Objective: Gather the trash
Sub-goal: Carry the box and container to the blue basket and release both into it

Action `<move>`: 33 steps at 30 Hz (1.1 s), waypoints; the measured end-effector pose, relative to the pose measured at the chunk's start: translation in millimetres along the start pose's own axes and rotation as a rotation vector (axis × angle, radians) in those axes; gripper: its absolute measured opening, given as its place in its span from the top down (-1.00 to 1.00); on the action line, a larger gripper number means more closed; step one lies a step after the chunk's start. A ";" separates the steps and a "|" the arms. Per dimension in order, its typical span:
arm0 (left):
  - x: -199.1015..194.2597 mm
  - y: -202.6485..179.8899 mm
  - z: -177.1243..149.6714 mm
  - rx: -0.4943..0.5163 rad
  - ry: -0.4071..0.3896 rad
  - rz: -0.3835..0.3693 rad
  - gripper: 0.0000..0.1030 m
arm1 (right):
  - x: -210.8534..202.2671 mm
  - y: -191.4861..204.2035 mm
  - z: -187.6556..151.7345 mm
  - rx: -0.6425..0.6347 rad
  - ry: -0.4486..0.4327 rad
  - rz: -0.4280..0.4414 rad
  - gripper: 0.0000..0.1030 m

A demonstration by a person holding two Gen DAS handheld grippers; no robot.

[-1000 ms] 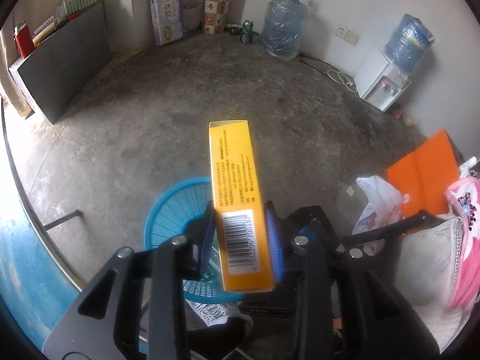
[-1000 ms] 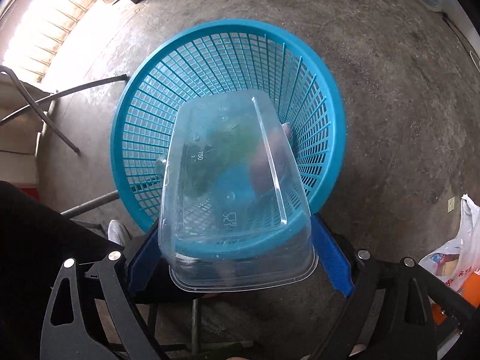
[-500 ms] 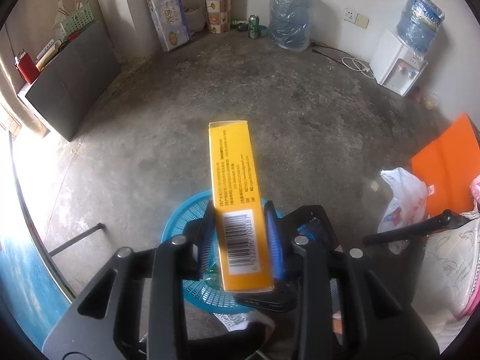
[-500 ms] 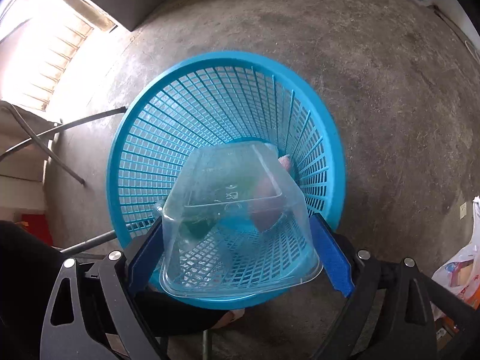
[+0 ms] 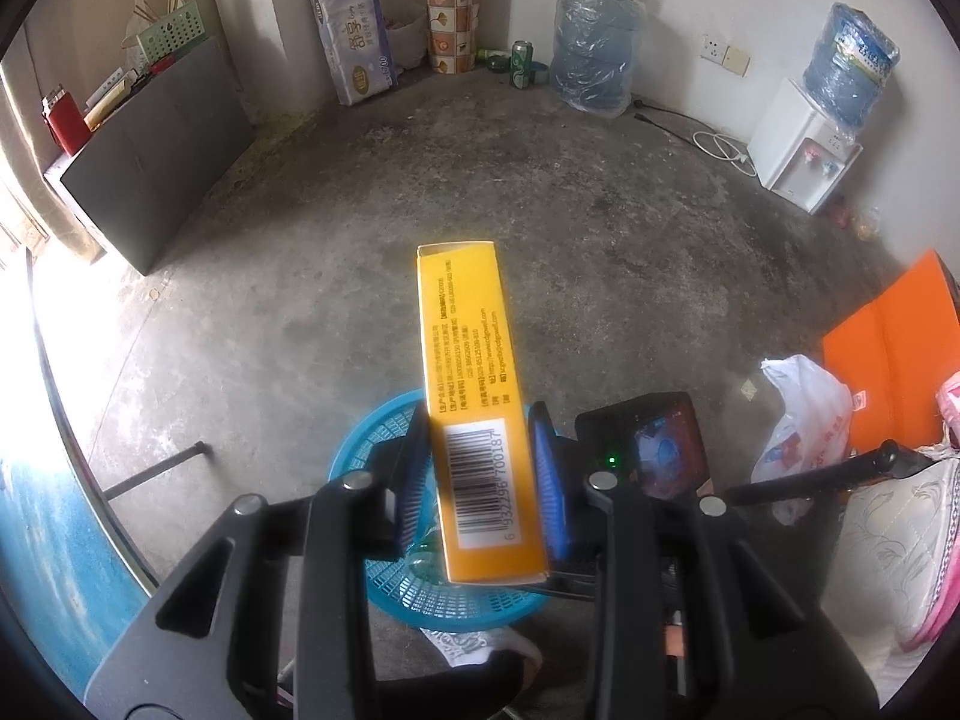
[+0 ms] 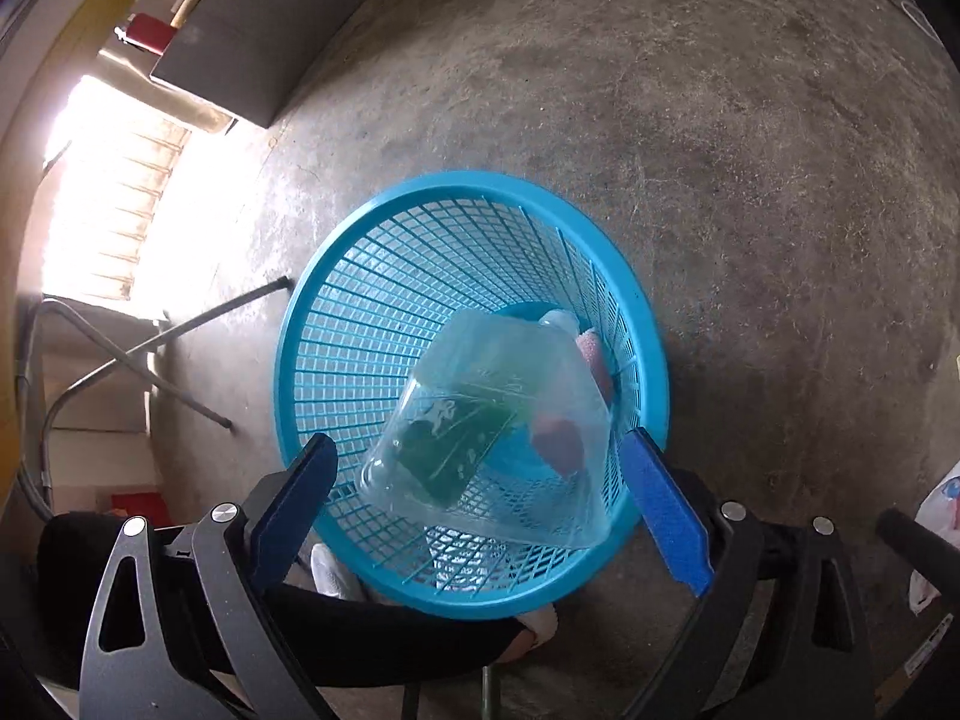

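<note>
My left gripper [image 5: 480,468] is shut on a long yellow carton [image 5: 474,396] with a barcode, held above the blue mesh basket [image 5: 384,438] on the concrete floor. In the right wrist view my right gripper [image 6: 480,480] is open above the same basket [image 6: 372,276]. A clear plastic food container [image 6: 486,426] lies tilted inside the basket, free of the blue pads [image 6: 660,504]. Green and reddish items show under it.
A white plastic bag [image 5: 804,420] and an orange folder [image 5: 888,360] lie on the right. A dark cabinet [image 5: 156,162] stands on the left. Water jugs [image 5: 594,54], a dispenser [image 5: 804,144] and a drink can [image 5: 521,63] line the far wall. Metal chair legs [image 6: 180,354] stand left of the basket.
My right gripper let go of the clear container, which dropped into the basket, and pulled up and back. My left gripper rose a little with the yellow carton.
</note>
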State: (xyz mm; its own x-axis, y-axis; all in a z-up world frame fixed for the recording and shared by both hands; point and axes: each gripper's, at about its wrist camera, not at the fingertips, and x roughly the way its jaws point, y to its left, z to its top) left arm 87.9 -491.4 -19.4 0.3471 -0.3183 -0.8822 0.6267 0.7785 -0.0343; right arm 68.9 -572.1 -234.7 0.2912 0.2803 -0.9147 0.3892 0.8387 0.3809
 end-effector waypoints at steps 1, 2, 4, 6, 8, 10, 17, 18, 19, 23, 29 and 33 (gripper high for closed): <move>-1.3 1.3 0.0 -0.003 -0.001 0.001 0.41 | 8.5 -1.2 -3.1 0.003 -0.009 -0.032 -0.78; -2.7 1.3 -0.5 0.004 0.001 0.005 0.41 | 17.7 -3.3 -7.0 0.016 -0.001 -0.040 -0.72; -5.8 -0.2 -1.0 0.025 0.001 0.022 0.41 | 19.1 0.2 -11.5 0.011 -0.021 -0.016 -0.71; -8.8 -1.6 -0.8 0.041 0.000 0.035 0.41 | 17.2 0.2 -7.1 0.058 0.015 0.041 -0.71; -10.6 -0.5 -1.3 0.044 0.000 0.038 0.41 | 7.6 -4.5 0.4 0.095 0.024 0.084 -0.71; -9.2 1.3 -3.1 0.042 0.012 0.038 0.41 | -6.8 -12.1 7.8 0.119 0.012 -0.001 -0.71; 12.6 -14.4 -13.5 0.099 0.086 0.034 0.41 | -73.1 -57.5 -6.4 0.181 0.041 -0.129 -0.71; 15.8 -19.9 -15.4 0.103 0.096 0.025 0.41 | -85.8 -64.9 -12.8 0.212 0.022 -0.114 -0.71; 19.2 -25.2 -17.5 0.101 0.107 0.013 0.41 | -97.7 -73.4 -18.3 0.253 0.010 -0.077 -0.71; 48.6 -49.2 -29.7 0.090 0.186 0.010 0.41 | -138.5 -93.6 -22.1 0.345 -0.091 0.015 -0.71; 122.7 -52.0 -54.3 -0.006 0.333 0.050 0.40 | -147.9 -81.4 -11.2 0.287 -0.108 0.036 -0.71; 158.6 -33.1 -64.7 -0.069 0.372 0.114 0.37 | -146.9 -66.1 -9.5 0.229 -0.103 0.023 -0.71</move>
State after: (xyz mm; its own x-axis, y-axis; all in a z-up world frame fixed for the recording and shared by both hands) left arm 77.0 -532.7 -188.6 0.1275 -0.0199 -0.9916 0.5462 0.8359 0.0534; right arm -7.9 -664.3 -126.9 0.3856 0.2392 -0.8911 0.5660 0.7014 0.4332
